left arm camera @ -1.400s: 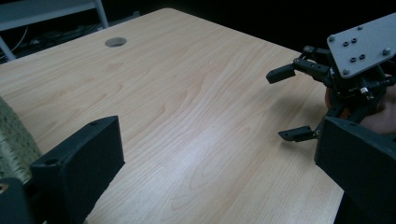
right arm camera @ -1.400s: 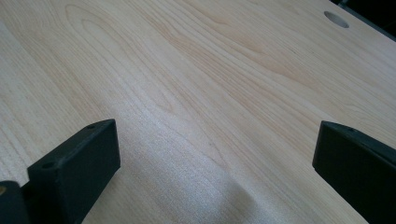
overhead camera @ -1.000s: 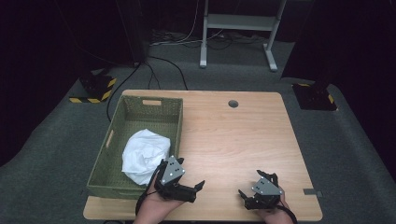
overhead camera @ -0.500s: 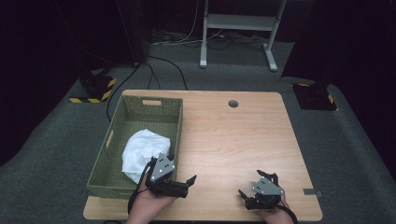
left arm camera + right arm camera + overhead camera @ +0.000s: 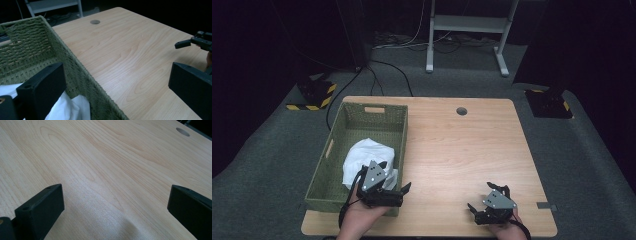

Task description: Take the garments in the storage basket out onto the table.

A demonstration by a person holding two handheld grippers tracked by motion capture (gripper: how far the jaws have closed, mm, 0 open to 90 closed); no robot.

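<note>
White cloth [image 5: 362,157], crumpled, inside green basket [image 5: 374,114]

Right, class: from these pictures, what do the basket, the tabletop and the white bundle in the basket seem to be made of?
Basket: woven green cord or grass, matt, going by the plaited ribs.
Tabletop: pale wood or wood-look laminate, smooth, with visible grain lines.
White bundle: probably soft cloth, since it lies crumpled in folds, though thin plastic is possible.

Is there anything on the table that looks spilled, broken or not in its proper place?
Nothing stands out. The white cloth lies crumpled inside the green basket, which sits straight on the table. The left gripper hangs open over the basket's near right rim; the right gripper is open over bare wood.
</note>
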